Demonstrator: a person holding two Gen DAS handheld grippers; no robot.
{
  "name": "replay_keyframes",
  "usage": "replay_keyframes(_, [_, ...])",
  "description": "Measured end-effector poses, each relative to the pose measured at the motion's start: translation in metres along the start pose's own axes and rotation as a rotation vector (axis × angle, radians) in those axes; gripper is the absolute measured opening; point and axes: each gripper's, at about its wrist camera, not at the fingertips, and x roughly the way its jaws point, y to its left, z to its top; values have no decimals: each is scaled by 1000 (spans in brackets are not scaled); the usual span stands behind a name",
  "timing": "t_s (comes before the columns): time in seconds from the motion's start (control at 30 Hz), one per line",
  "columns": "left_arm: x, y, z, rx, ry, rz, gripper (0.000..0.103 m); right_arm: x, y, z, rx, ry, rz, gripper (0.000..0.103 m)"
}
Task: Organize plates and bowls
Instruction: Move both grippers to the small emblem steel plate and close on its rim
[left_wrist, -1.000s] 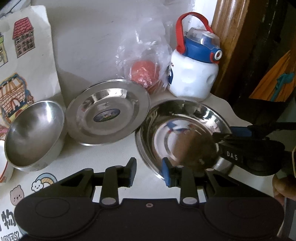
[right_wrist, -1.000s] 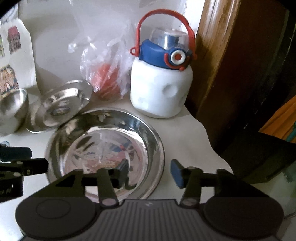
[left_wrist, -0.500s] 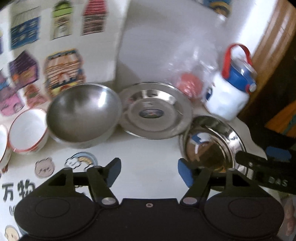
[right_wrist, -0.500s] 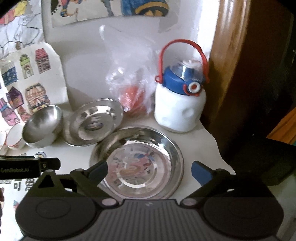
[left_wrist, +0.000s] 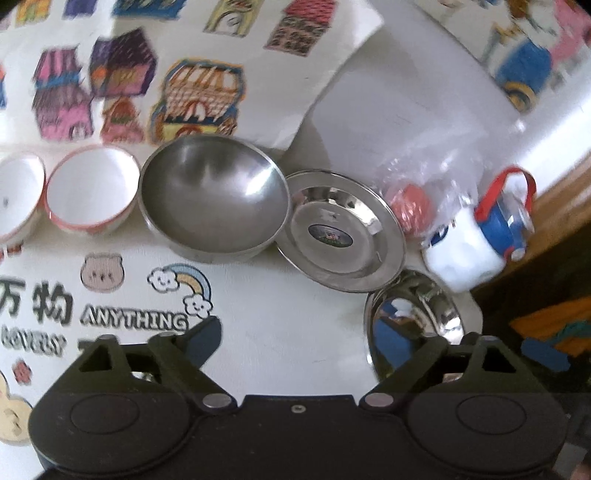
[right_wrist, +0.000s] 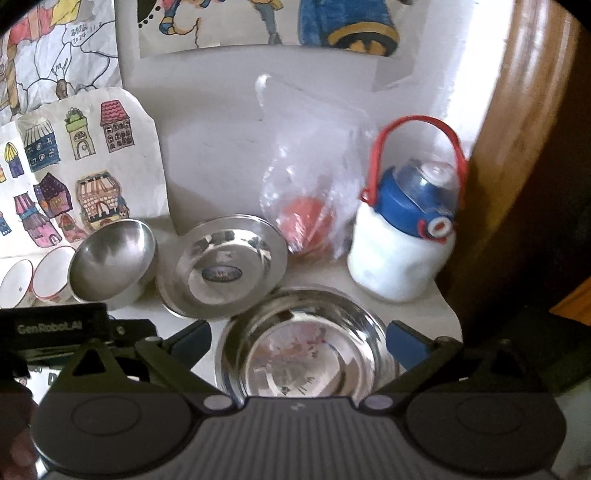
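Both wrist cams angle down, sharing steel plate (left_wrist: 343, 232) (right_wrist: 221, 269).

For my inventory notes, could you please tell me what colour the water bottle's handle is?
Red, on the white water bottle with the blue lid; clearest in the right wrist view.

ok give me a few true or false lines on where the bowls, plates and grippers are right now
1. The steel bowl sits between a white bowl and the stickered steel plate. True.
2. The right gripper clamps the large steel plate. False: it is open, clamping nothing.
3. The water bottle lies on its side. False: it stands upright.
4. The left gripper holds nothing, its jaws opening. True.
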Motion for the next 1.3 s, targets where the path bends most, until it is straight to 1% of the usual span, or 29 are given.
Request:
replay_keyframes(0.17, [13, 3, 5, -143, 23, -11, 93, 20, -2, 15, -1, 2, 31, 103])
replay_keyframes(0.3, [25, 6, 11, -237, 27, 11, 94, 41, -8, 26, 2, 9, 84, 102])
replay_keyframes(0.37, [29, 8, 14, -282, 22, 17, 94, 53, -10, 30, -2, 15, 114, 98])
replay_keyframes(0.43, [34, 9, 17, -318, 18, 26, 94, 67, -14, 35, -5, 34, 142, 90])
replay_keyframes(0.5, [39, 10, 18, -353, 13, 32, 94, 78, -17, 39, -5, 51, 154, 86])
replay_keyframes(0.6, [49, 12, 18, -395, 6, 33, 94, 93, -23, 42, 0, 71, 172, 81])
replay_keyframes(0.67, [55, 14, 16, -422, 0, 31, 94, 100, -25, 43, 9, 84, 185, 75])
replay_keyframes(0.73, [60, 16, 14, -454, -6, 29, 93, 107, -26, 44, 18, 95, 199, 64])
replay_keyframes(0.8, [63, 16, 12, -470, -18, 25, 92, 114, -25, 44, 24, 108, 212, 59])
replay_keyframes(0.87, [65, 13, 13, -466, -40, 18, 89, 121, -23, 43, 32, 120, 221, 53])
replay_keyframes(0.93, [68, 9, 14, -468, -49, 14, 84, 127, -21, 43, 29, 121, 227, 41])
replay_keyframes(0.97, [68, 7, 15, -469, -54, 14, 83, 129, -20, 44, 33, 122, 233, 39])
replay_keyframes(1.03, [70, 5, 17, -469, -61, 16, 71, 131, -20, 43, 46, 119, 246, 30])
replay_keyframes(1.07, [71, 5, 17, -469, -64, 20, 67, 132, -18, 42, 49, 117, 251, 28])
replay_keyframes(1.1, [72, 4, 18, -470, -66, 21, 60, 131, -16, 41, 46, 112, 253, 25])
replay_keyframes(1.13, [73, 5, 18, -474, -66, 21, 52, 130, -14, 40, 42, 106, 246, 24])
replay_keyframes(1.17, [74, 5, 18, -480, -68, 21, 49, 129, -12, 39, 37, 100, 240, 24])
replay_keyframes(1.2, [75, 6, 19, -487, -68, 17, 47, 128, -9, 38, 75, 133, 163, 23])
replay_keyframes(1.27, [76, 6, 19, -493, -67, 0, 43, 126, -6, 37, 72, 123, 153, 23])
replay_keyframes(1.3, [77, 7, 19, -491, -62, -6, 39, 125, -5, 36, 75, 116, 150, 23])
